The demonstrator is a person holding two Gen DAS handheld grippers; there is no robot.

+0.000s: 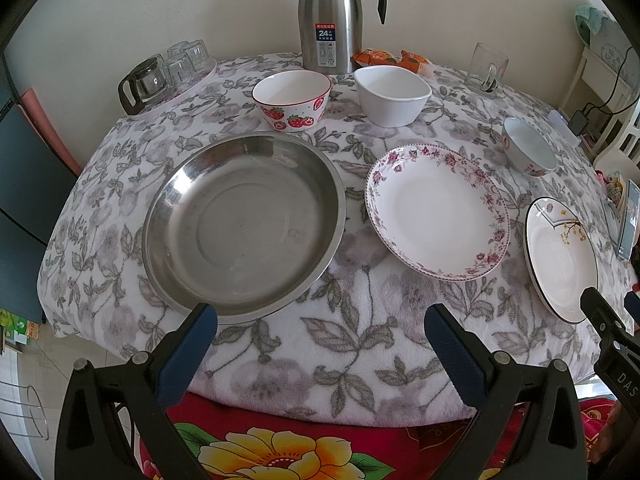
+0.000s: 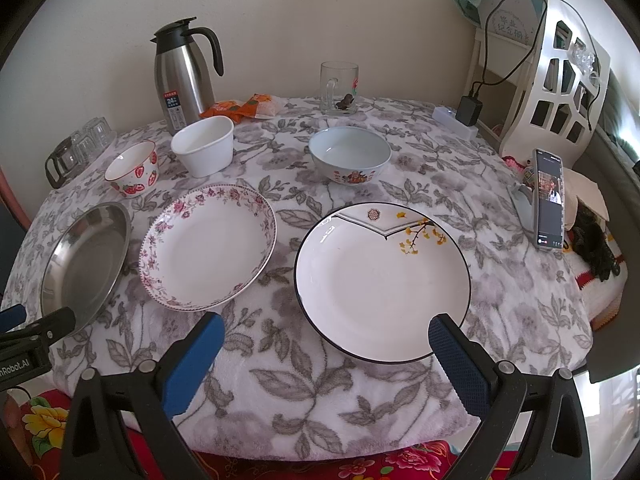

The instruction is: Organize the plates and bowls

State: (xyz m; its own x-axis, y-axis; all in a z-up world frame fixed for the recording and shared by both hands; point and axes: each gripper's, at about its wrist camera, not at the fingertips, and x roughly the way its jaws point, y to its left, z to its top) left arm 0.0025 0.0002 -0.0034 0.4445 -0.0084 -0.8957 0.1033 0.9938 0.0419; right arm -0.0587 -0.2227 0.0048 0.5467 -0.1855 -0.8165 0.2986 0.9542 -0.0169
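A steel plate (image 1: 244, 224) (image 2: 84, 264) lies at the near left of the table. Beside it sit a pink-flowered plate (image 1: 438, 210) (image 2: 208, 244) and a black-rimmed plate with yellow blossoms (image 1: 560, 260) (image 2: 382, 280). Behind them stand a strawberry bowl (image 1: 292, 100) (image 2: 134, 168), a white bowl (image 1: 392, 94) (image 2: 204, 144) and a pale blue bowl (image 1: 528, 150) (image 2: 350, 156). My left gripper (image 1: 320, 324) hangs open at the table's near edge, just before the steel plate. My right gripper (image 2: 326, 334) is open in front of the black-rimmed plate, its right fingertip over the rim.
A steel thermos jug (image 1: 332, 16) (image 2: 184, 76) stands at the back by orange snack packets (image 2: 240, 108). A tray of upturned glasses (image 1: 168, 72) is at back left, a glass mug (image 2: 339, 88) at back right. A phone (image 2: 548, 200) leans at the right edge.
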